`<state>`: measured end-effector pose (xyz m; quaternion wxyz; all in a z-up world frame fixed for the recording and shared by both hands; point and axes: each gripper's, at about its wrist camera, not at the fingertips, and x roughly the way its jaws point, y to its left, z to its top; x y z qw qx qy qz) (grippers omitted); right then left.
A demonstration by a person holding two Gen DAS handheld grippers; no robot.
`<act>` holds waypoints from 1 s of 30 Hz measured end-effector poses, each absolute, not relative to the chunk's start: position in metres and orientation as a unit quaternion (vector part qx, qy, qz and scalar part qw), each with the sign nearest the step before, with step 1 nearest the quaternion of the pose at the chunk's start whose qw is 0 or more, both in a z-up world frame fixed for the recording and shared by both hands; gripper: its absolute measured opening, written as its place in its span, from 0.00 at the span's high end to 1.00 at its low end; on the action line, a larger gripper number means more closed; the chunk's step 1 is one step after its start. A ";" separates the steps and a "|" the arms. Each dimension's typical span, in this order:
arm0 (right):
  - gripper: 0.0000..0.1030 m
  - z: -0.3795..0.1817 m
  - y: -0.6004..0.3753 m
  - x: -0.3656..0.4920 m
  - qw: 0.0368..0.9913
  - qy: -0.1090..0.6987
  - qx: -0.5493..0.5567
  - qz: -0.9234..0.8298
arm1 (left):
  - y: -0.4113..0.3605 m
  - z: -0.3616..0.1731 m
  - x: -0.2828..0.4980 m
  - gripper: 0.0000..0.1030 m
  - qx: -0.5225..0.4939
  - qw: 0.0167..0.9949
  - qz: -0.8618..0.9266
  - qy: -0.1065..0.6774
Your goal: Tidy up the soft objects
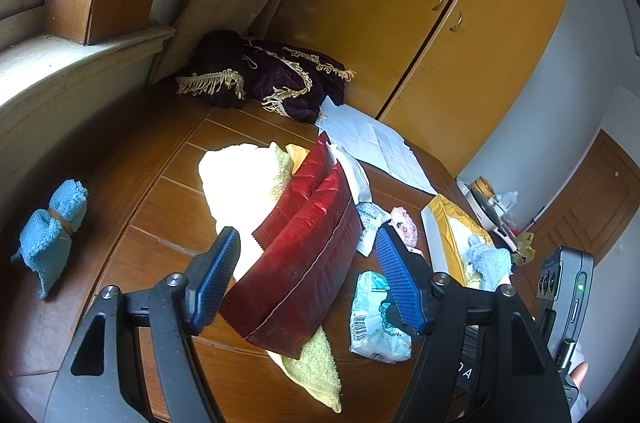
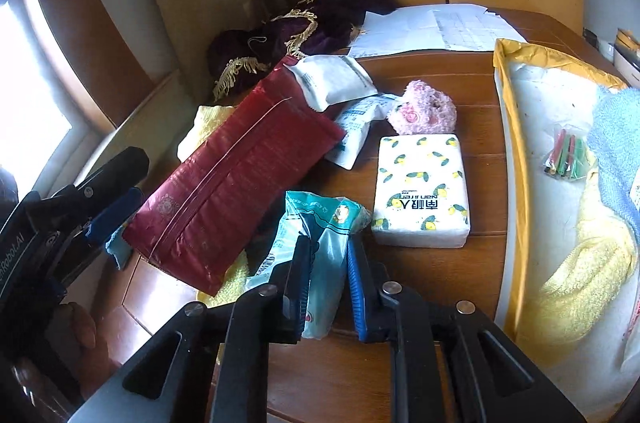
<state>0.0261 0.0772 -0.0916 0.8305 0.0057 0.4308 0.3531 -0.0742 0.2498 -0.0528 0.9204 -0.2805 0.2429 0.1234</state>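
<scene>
On the near part of the wooden table [image 2: 432, 103], the right gripper [image 2: 328, 259] has its 2 blue-padded jaws clenched on a teal tissue pack [image 2: 320, 231], which lies crumpled between them just right of the red pouch [image 2: 236, 191]. The pouch rests tilted on a yellow towel [image 1: 312, 359], whose sunlit far end shows pale in the left wrist view. The left gripper [image 1: 308, 255] hovers over the pouch with its jaws released and wide apart, 1 on each side, holding nothing. Right of the teal pack lies a white tissue pack with lemon print [image 2: 422, 189], and just beyond it a pink knitted piece [image 2: 424, 111]. 2 white sachets [image 2: 340, 95] lie against the pouch's far end. At the far left a dark purple fringed cloth [image 2: 296, 35] is heaped beside some papers [image 2: 436, 27]. At the right a yellow-rimmed tray [image 2: 508, 143] holds a yellow towel, a blue cloth [image 2: 616, 135] and a small bag of coloured sticks [image 2: 566, 159]. At the far left edge in the left wrist view a blue knitted item [image 1: 52, 239] lies well apart from the rest.
</scene>
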 end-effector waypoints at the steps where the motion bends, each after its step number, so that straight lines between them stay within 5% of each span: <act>1: 0.82 -0.093 0.076 0.027 0.830 0.430 0.009 0.354 | 0.249 -0.053 -0.073 0.32 -0.279 0.920 0.122 0.244; 19: 0.82 -0.090 0.053 0.027 0.846 0.398 0.058 0.350 | 0.221 -0.037 -0.062 0.32 -0.200 0.944 0.108 0.240; 30: 0.82 -0.089 0.046 0.026 0.847 0.397 0.074 0.347 | 0.206 -0.050 -0.009 0.32 -0.094 0.937 0.121 0.315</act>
